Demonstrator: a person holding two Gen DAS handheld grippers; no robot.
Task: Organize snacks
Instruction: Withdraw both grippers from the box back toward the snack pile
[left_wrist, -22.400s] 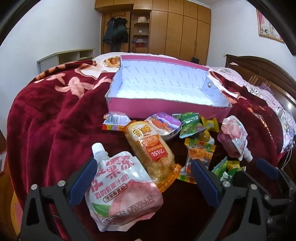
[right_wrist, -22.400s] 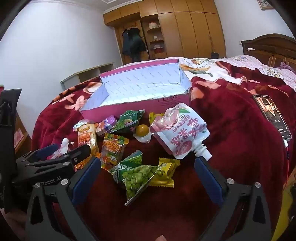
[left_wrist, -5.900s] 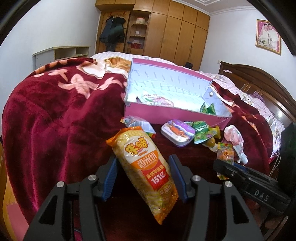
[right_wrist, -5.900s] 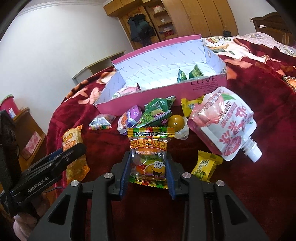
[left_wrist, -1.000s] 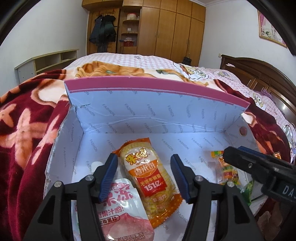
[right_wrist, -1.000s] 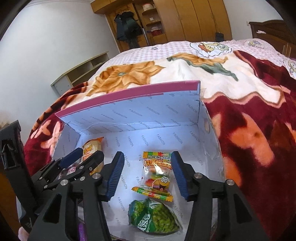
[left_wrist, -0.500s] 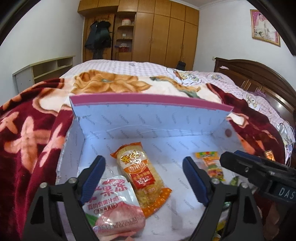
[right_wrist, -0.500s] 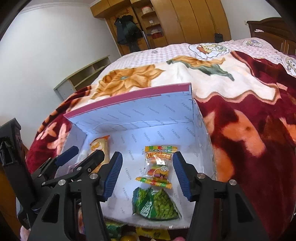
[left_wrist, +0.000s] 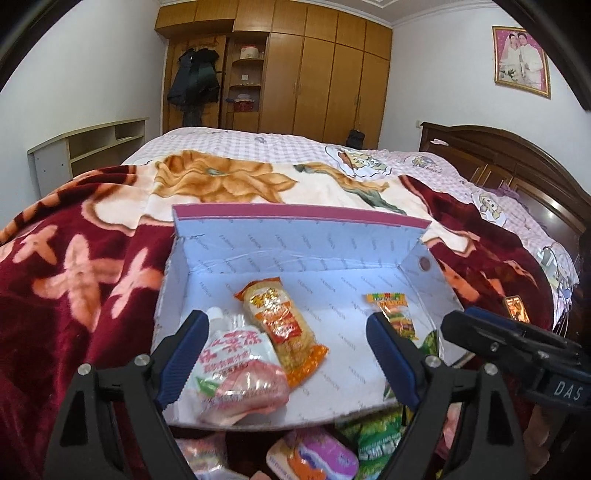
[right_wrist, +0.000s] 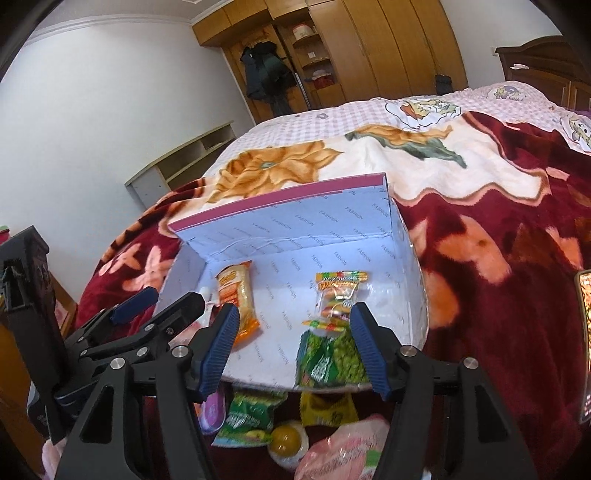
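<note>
A bed (left_wrist: 258, 147) covered by one plush dark red blanket (left_wrist: 74, 280) with peach flowers carries one shallow cardboard box (left_wrist: 295, 229), pink outside and pale printed paper inside. Four snacks lie in the box: one soft pink and white juice pouch (left_wrist: 236, 369) with a white spout at the near left corner, one long orange rice cracker pack (left_wrist: 280, 325) just beside it, one glossy green pea bag (right_wrist: 328, 362) at the near right, and one small clear gummy packet (right_wrist: 340, 295) touching the pea bag's far end. More wrapped snacks lie on the blanket in front of the box, among them one yellow jelly cup (right_wrist: 286, 439). Two black tools with blue ribbed pads hover over the box's near edge: the left hand-held gripper (left_wrist: 288, 354) and the right hand-held gripper (right_wrist: 291, 347), each spread wide and holding nothing.
</note>
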